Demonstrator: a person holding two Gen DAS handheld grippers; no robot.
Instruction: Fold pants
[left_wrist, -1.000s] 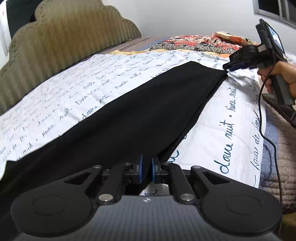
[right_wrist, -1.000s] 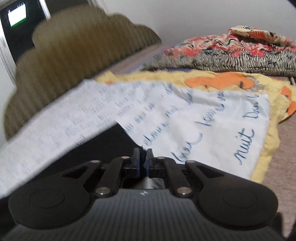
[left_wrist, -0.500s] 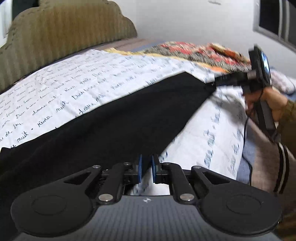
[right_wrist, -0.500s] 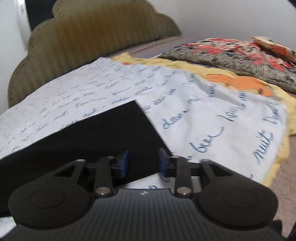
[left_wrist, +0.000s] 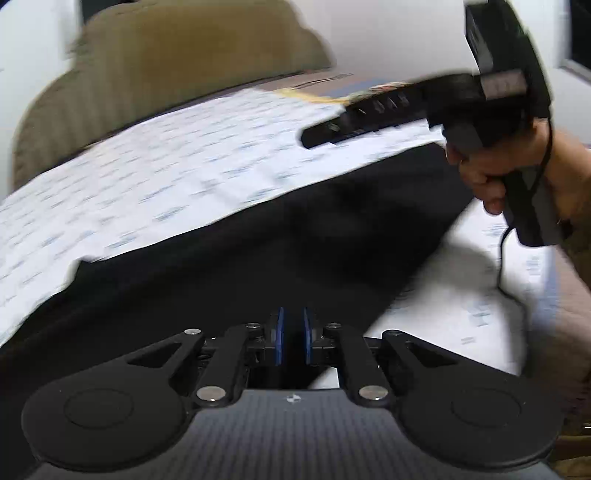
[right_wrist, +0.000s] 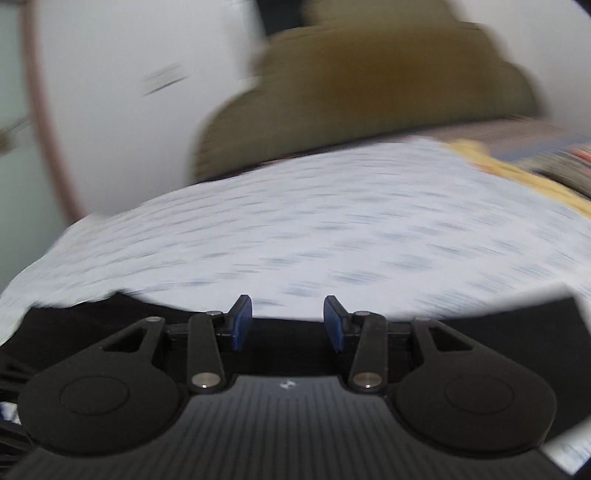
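The black pants (left_wrist: 295, 236) lie flat and long across the white printed bedsheet (left_wrist: 177, 173). My left gripper (left_wrist: 294, 339) sits low at the near end, its blue pads close together with black cloth between them. My right gripper (right_wrist: 288, 321) is open and empty, hovering just above the far part of the pants (right_wrist: 498, 321). In the left wrist view the right gripper (left_wrist: 314, 138) shows at the upper right, held in a hand above the pants. Both views are motion-blurred.
An olive padded headboard (left_wrist: 177, 62) stands at the back, also visible in the right wrist view (right_wrist: 388, 92). A yellow blanket edge (right_wrist: 517, 170) and patterned bedding lie at the far right. White wall behind.
My right gripper opened, let go of the pants' far end, and swung left over the pants. My left gripper stayed shut on the near end and shifted closer.
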